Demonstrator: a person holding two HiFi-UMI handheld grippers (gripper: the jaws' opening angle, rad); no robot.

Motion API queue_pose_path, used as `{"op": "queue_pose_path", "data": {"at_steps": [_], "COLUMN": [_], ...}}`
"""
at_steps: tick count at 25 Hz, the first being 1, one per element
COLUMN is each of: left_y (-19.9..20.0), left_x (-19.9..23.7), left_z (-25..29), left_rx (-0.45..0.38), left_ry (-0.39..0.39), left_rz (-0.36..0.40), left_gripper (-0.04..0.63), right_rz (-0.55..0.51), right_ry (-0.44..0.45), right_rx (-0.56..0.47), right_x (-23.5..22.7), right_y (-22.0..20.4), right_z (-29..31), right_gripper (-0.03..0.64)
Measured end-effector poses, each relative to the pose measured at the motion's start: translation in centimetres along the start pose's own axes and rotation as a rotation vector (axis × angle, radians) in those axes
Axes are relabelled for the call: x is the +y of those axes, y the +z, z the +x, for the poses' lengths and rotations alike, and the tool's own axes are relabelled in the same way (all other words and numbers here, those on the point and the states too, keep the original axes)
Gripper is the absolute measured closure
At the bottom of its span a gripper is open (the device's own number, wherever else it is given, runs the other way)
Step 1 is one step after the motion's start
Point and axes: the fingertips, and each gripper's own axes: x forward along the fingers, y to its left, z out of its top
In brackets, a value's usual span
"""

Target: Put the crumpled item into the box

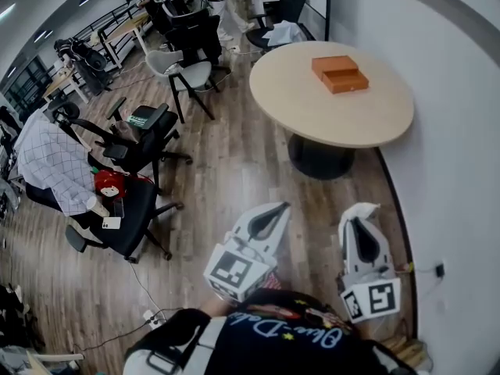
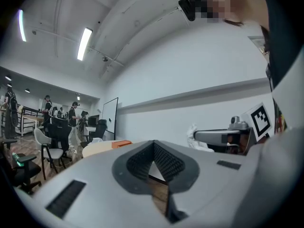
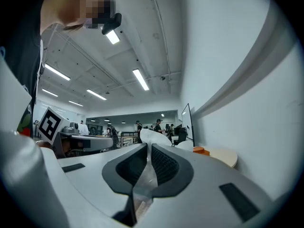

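The room was a long open office with a wood-plank floor [image 1: 226, 170] and a curved white wall [image 1: 457, 131] on the right. A round beige table [image 1: 312, 112] stood against that wall, well ahead of both tongs, and the orange box [image 1: 340, 74] lay on it in two parts, side by side.

Only the gripper views showed the ceiling's strip lights [image 3: 141, 79] and a whiteboard [image 2: 110, 115] by the wall; only the head view showed the floor.

A person in a checked shirt [image 1: 55, 162] sat at the left beside a black chair [image 1: 129, 209]. A pale chair [image 1: 187, 73] stood near the table.

The left gripper [image 1: 283, 206] had its jaws together on nothing. The right gripper [image 1: 363, 213] was clamped on the white crumpled item [image 3: 151, 135], which stuck out past its tips.
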Motion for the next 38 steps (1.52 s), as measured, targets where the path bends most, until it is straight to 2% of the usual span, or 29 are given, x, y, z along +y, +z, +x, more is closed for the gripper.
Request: {"op": "queue_pose_path", "data": {"at_steps": [7, 15, 30, 33, 38], "left_y": [-0.9, -0.7, -1.3, -2.0, -2.3], "left_x": [3.2, 6.8, 17.4, 18.8, 19.8], "left_z": [1.5, 3.8, 4.2, 4.1, 4.8], "left_rx": [0.016, -0.006, -0.019, -0.010, -0.014], "left_ry": [-0.009, -0.039, -0.015, -0.021, -0.045], "left_rz": [-0.027, -0.044, -0.056, -0.065, -0.082], "left_gripper": [0.603, 0.603, 0.603, 0.603, 0.603], "right_rz": [-0.027, -0.070, -0.078, -0.080, -0.047], "right_ry": [-0.011, -0.063, -0.024, -0.019, -0.057], "right_rx": [0.019, 0.041, 0.052, 0.072, 0.080], "right_x": [-0.1, -1.3, 2.4, 3.3, 3.0], "right_y": [0.0, -0.1, -0.8, -1.6, -1.8], "right_z": [3.4, 7.0, 18.0, 19.1, 19.9], "right_gripper": [0.592, 0.592, 0.591, 0.591, 0.591]}}
